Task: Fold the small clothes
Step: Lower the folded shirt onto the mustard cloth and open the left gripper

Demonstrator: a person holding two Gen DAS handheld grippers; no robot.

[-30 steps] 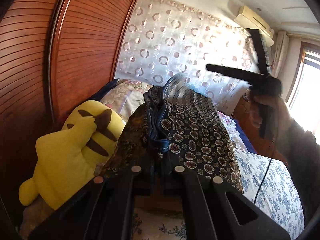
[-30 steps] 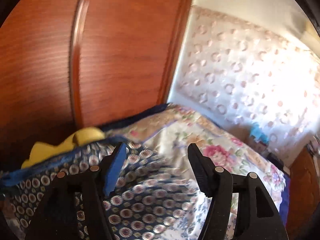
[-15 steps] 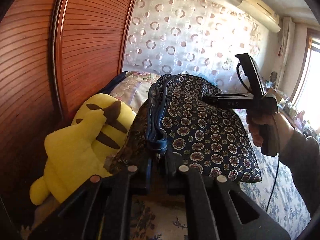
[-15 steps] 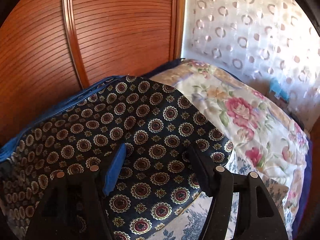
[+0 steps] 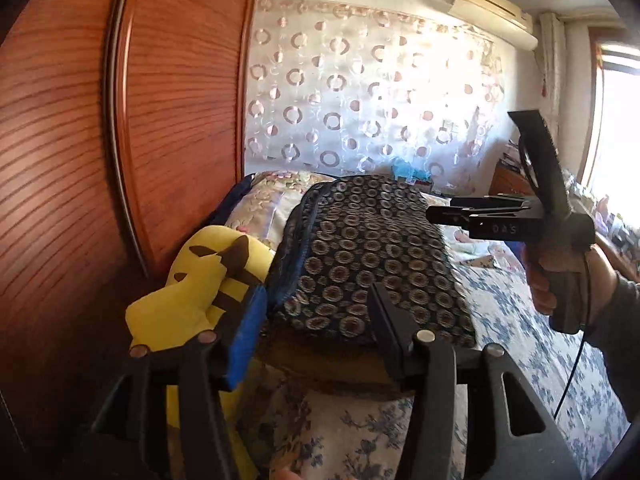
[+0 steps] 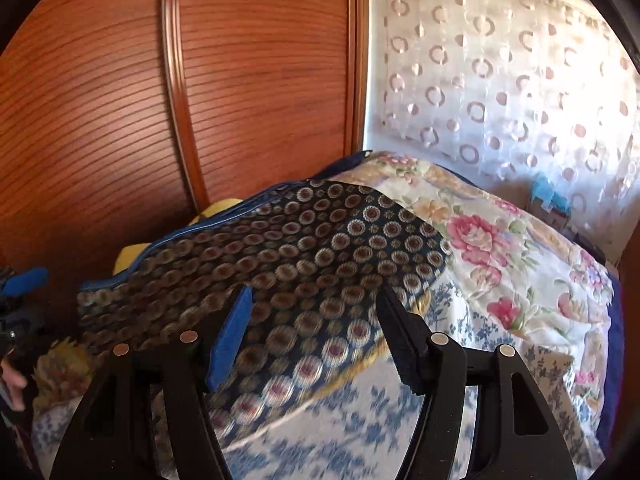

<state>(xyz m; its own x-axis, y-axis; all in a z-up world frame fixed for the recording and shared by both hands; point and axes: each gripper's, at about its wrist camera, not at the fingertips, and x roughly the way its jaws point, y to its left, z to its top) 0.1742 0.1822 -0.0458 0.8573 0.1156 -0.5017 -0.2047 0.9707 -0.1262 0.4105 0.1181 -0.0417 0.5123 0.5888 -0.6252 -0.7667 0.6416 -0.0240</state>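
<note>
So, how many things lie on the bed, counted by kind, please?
Patterned garment: 1
Yellow plush toy: 1
Floral pillow: 1
Total: 3

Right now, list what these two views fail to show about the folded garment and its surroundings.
- Patterned garment: its underside and inner layers, hidden by its own top layer in both views.
- Its near edge: motion-blurred in the right wrist view.
- Yellow plush toy: lower body hidden behind the left gripper; mostly covered by the garment in the right wrist view.
- Right gripper: open, but contact with cloth unclear.
</note>
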